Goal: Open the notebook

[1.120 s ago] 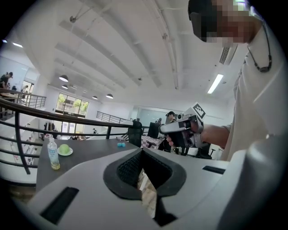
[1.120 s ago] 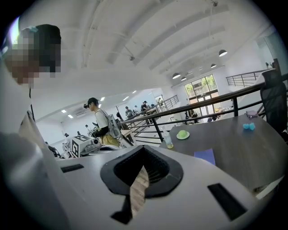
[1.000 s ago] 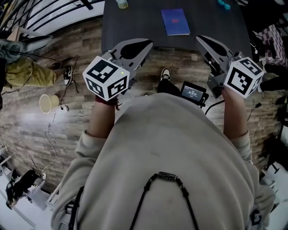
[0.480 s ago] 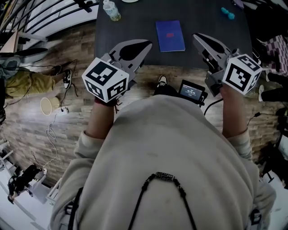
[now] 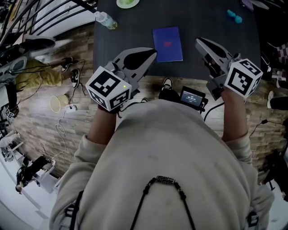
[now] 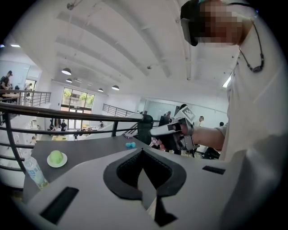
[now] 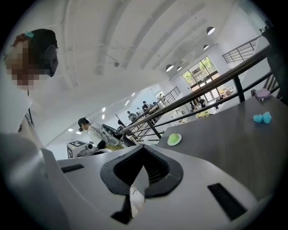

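Looking down from the head: blue notebook (image 5: 168, 43), cover shut, flat on the dark table (image 5: 207, 18), between the tips of the two grippers and slightly beyond them. Left gripper (image 5: 152, 52) at the table's near edge, jaws together, holding nothing, near the notebook's lower left corner but apart from it. Right gripper (image 5: 198, 41) over the table to the notebook's right, likewise closed and empty, not touching it. Farther back, a pale green plate (image 5: 120, 4) cut by the frame's top edge, a clear bottle (image 5: 105, 20) at the table's left edge, a small teal thing (image 5: 235, 16) at the far right. Down on the wood floor at left, a paper cup (image 5: 56, 103), contents impossible to tell.

Along the left gripper: jaws shut tip to tip, nothing between. Beyond them, the plate bearing a single green ball (image 6: 56, 156), the bottle just beside it, contents unclear, and the teal thing farther along the table.

Along the right gripper: jaws pressed together, empty. Past them, the plate with its green ball, well apart from the teal thing at the right.
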`<move>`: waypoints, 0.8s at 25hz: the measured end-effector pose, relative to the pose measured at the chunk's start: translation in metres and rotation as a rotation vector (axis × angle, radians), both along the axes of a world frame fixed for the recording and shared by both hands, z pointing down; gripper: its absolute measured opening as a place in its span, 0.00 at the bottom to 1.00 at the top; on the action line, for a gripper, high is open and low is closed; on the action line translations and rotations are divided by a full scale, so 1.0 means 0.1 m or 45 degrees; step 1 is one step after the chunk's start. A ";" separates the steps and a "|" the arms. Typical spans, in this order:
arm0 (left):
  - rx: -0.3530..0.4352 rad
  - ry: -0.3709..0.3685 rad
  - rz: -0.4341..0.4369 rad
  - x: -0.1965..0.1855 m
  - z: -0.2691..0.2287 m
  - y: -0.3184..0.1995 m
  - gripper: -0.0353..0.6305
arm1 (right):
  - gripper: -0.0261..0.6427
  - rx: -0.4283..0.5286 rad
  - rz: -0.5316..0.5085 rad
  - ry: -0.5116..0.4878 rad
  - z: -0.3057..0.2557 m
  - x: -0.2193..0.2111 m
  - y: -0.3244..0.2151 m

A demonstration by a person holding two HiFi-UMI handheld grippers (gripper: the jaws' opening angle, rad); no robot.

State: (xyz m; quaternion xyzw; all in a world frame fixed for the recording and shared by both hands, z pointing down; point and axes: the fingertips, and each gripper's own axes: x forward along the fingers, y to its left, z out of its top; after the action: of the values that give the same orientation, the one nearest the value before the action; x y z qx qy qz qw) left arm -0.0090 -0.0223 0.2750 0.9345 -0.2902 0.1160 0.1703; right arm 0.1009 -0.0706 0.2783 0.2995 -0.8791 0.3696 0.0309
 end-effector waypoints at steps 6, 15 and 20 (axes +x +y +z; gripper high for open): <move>-0.066 -0.036 0.012 -0.05 0.04 -0.11 0.05 | 0.06 -0.023 0.041 -0.052 0.06 0.10 -0.07; -0.080 0.001 0.153 -0.02 0.26 -0.36 0.05 | 0.06 0.004 0.230 -0.046 0.22 0.14 -0.13; -0.049 0.054 0.249 0.14 0.20 -0.63 0.05 | 0.06 0.005 0.272 0.025 0.11 0.19 -0.21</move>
State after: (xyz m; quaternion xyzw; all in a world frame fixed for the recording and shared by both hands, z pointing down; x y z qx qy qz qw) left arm 0.0052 -0.0849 0.2946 0.9572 -0.1915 0.1179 0.1822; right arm 0.1203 -0.0921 0.2892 0.3952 -0.8424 0.3662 -0.0008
